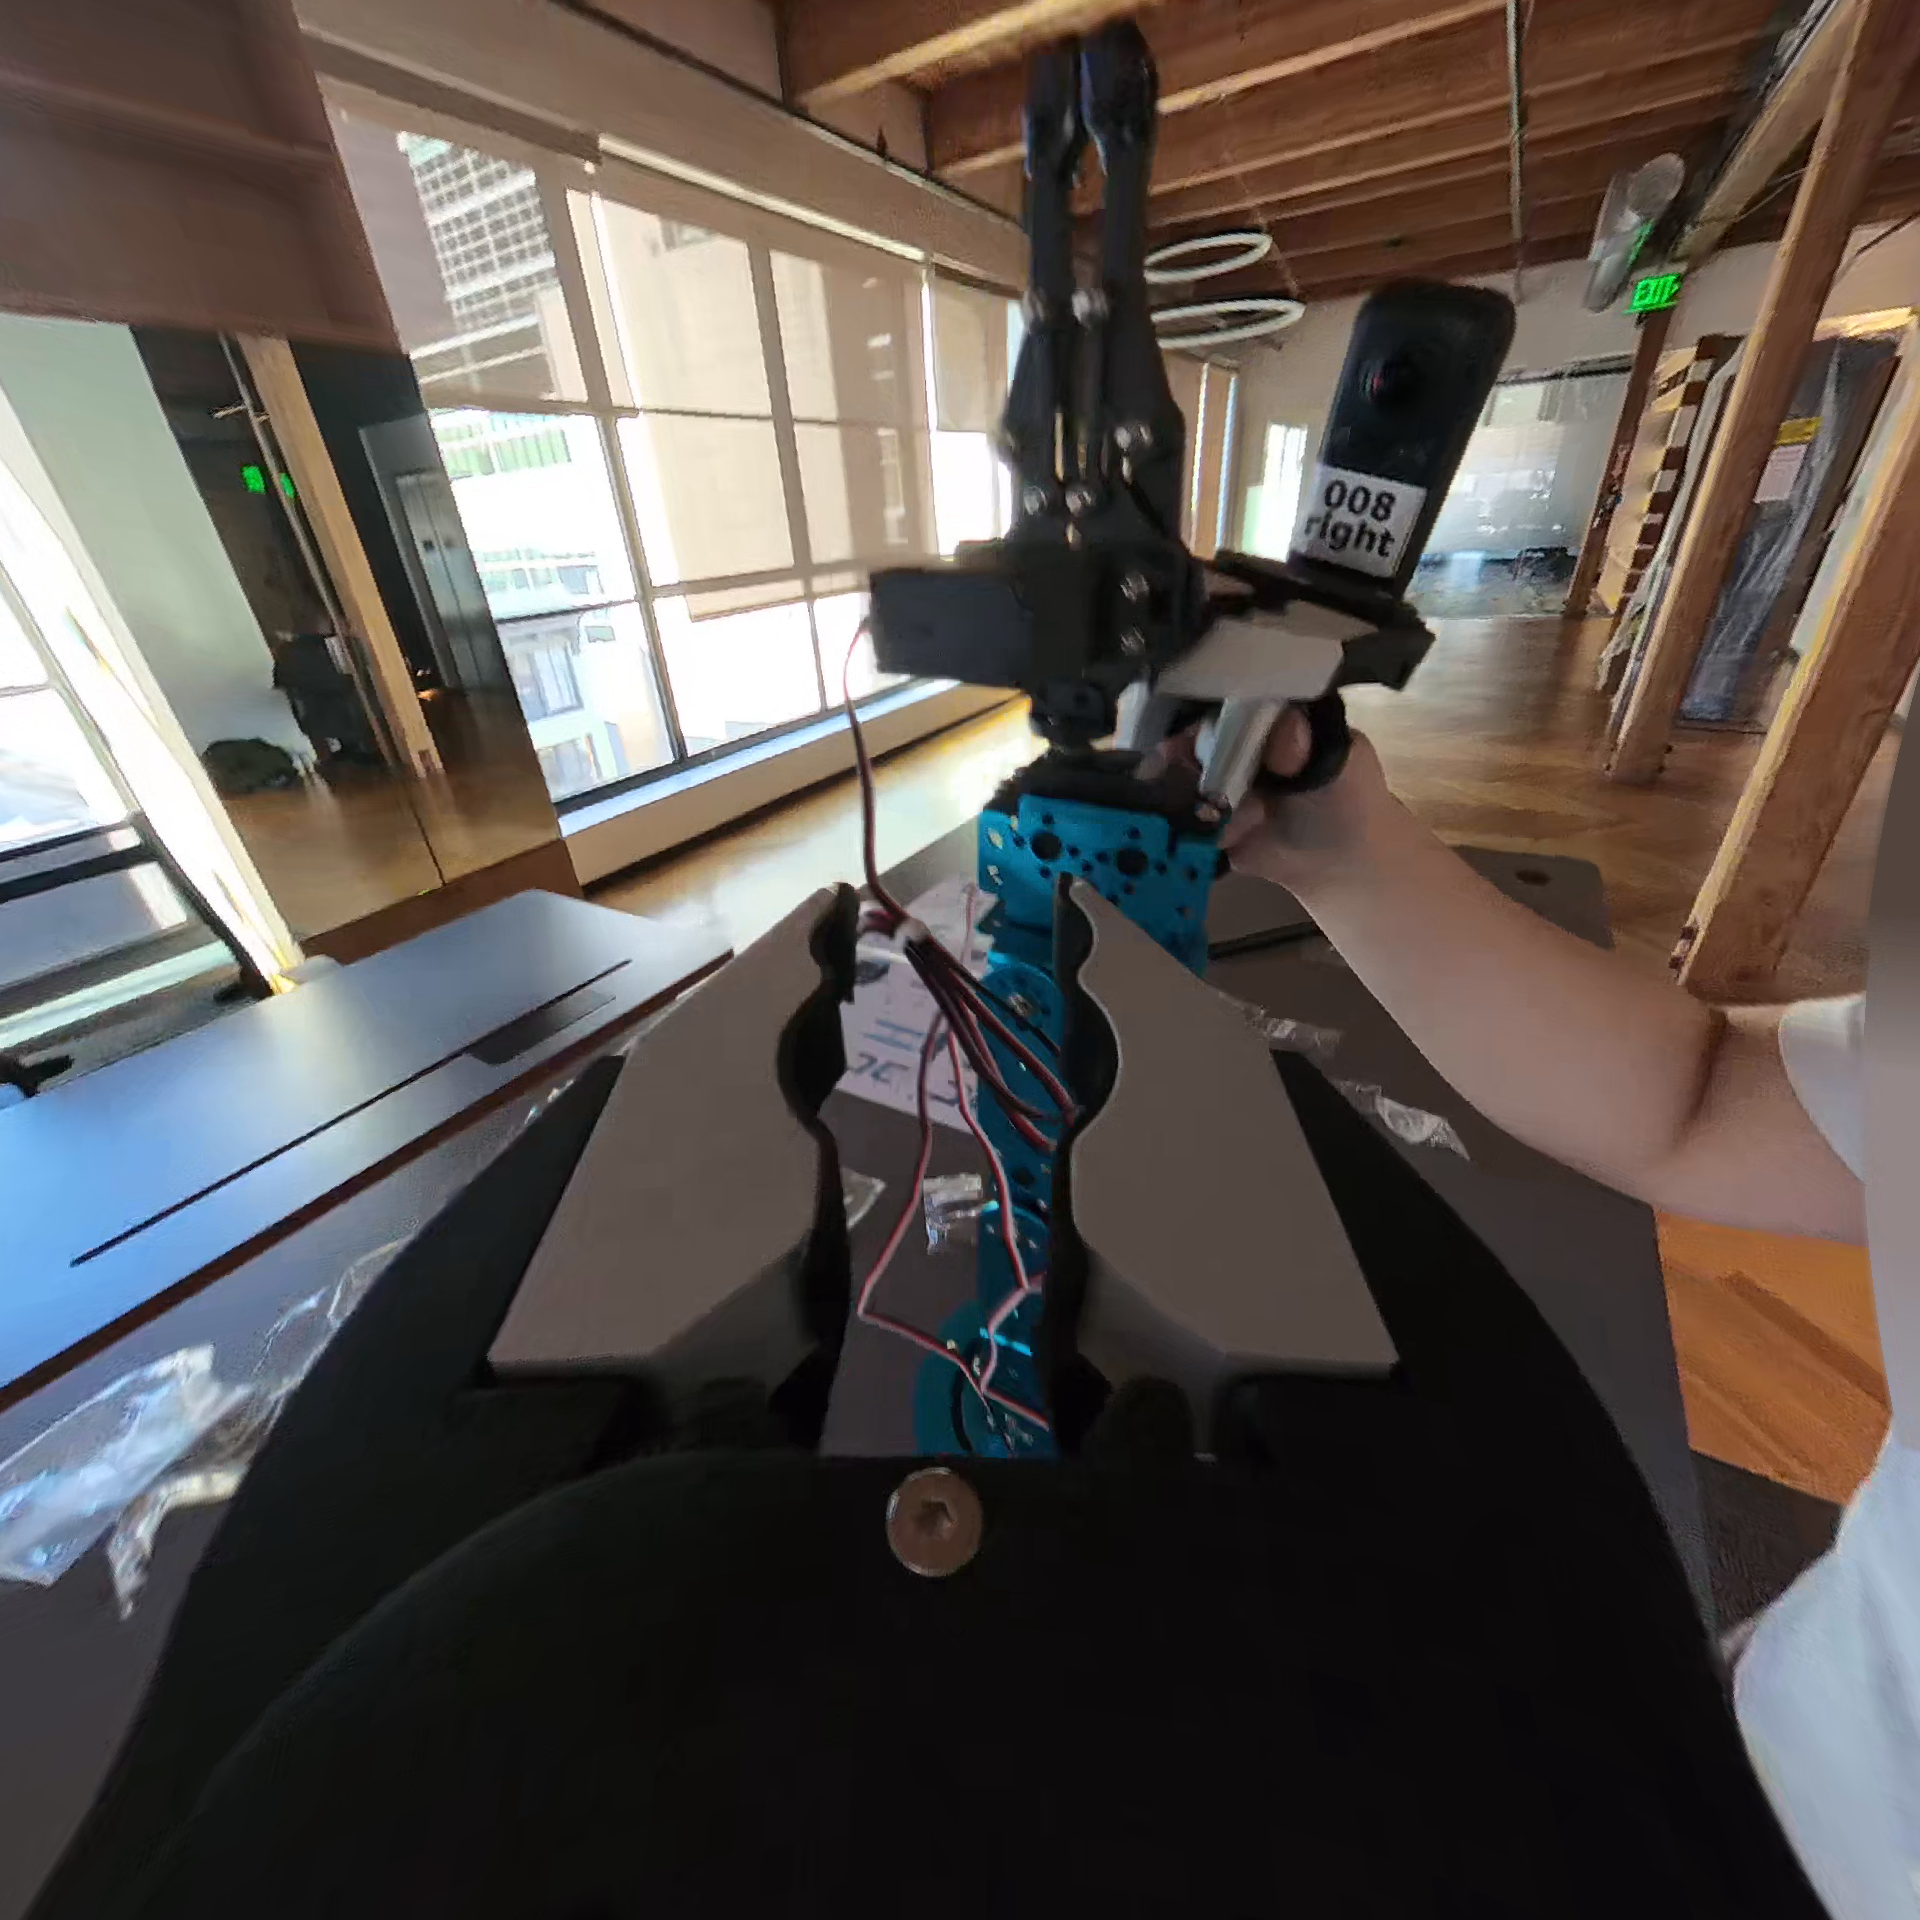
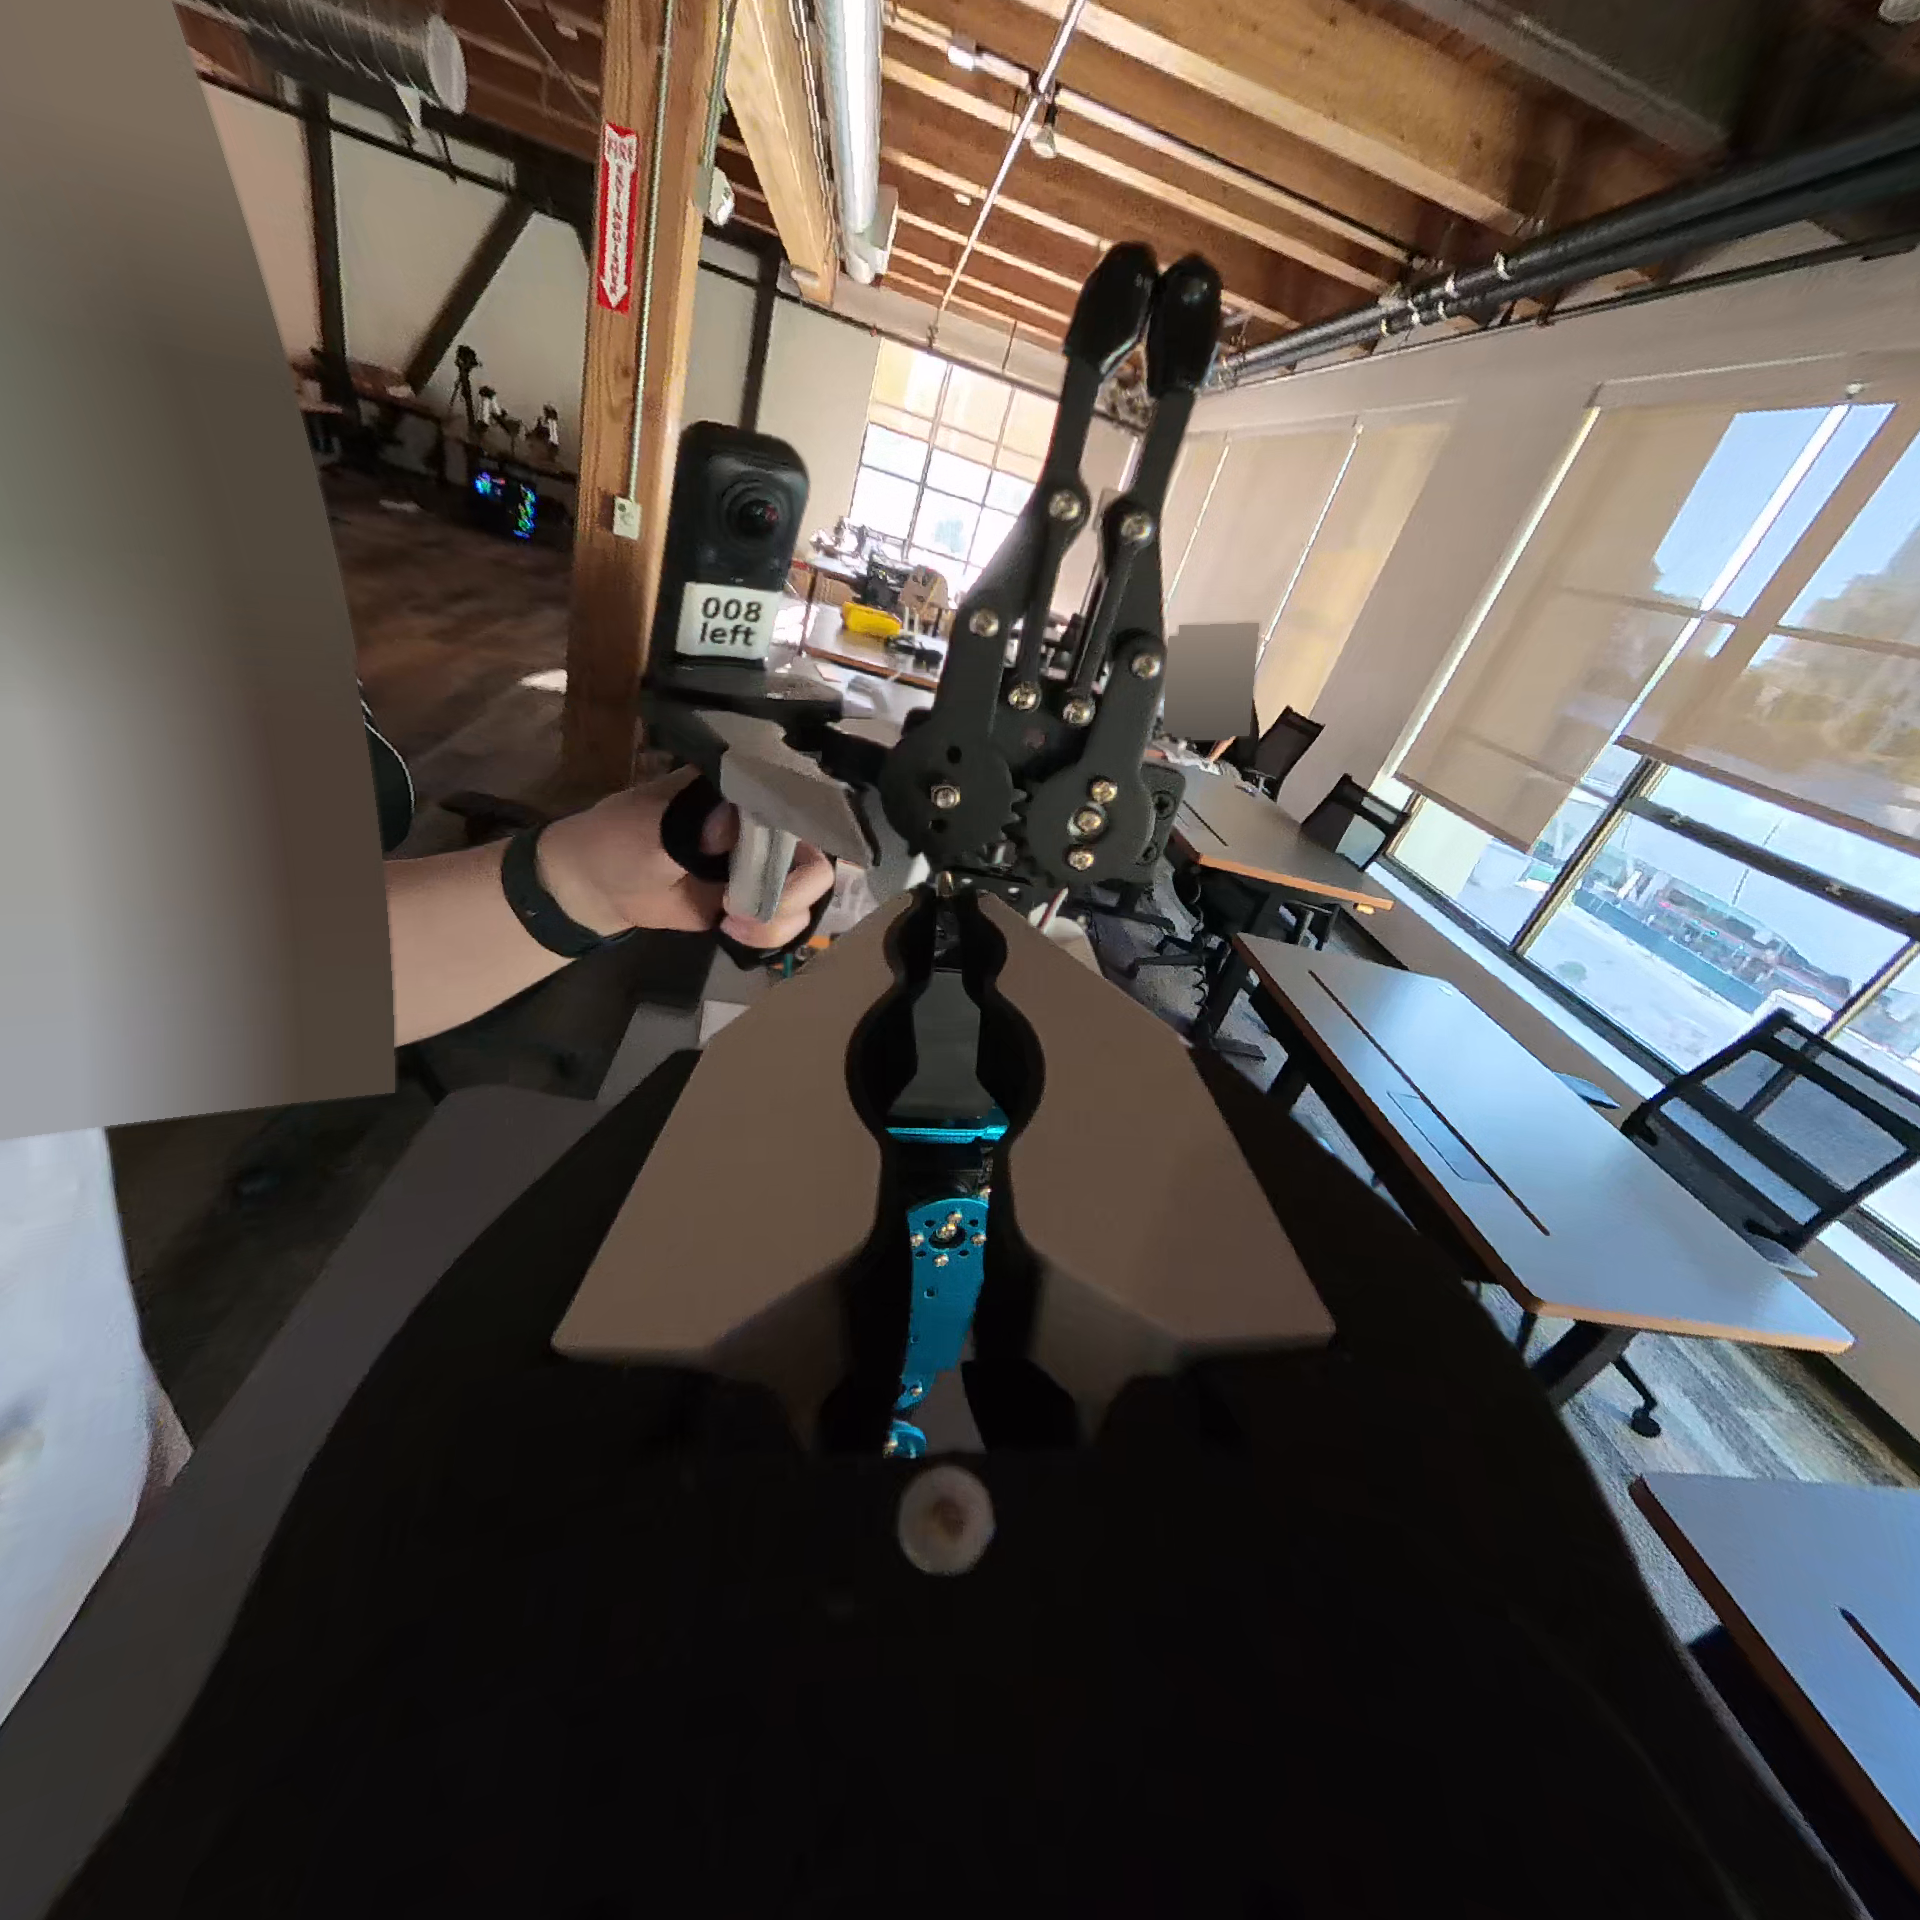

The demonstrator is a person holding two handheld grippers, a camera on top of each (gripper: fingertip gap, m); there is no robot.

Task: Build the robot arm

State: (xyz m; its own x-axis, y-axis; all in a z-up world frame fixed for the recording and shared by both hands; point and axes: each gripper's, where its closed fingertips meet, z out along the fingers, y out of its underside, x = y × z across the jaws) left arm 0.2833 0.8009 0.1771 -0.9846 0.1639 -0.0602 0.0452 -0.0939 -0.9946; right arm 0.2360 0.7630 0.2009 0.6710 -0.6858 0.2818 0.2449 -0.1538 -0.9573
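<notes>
Evidently both grippers carry one small robot arm (image 1: 1049,914) above the dark surface (image 1: 1455,1299), the left gripper (image 1: 961,935) closed on its blue linkage, the right gripper (image 2: 951,920) clamping the black wrist under the claw (image 2: 1081,582) at twelve o'clock, so steady, matched grips seem wise.

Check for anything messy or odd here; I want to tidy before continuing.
Yes: torn clear plastic bags lie scattered over the dark table, and the red, white and black servo wires hang loose down the blue robot arm, unrouted.
</notes>
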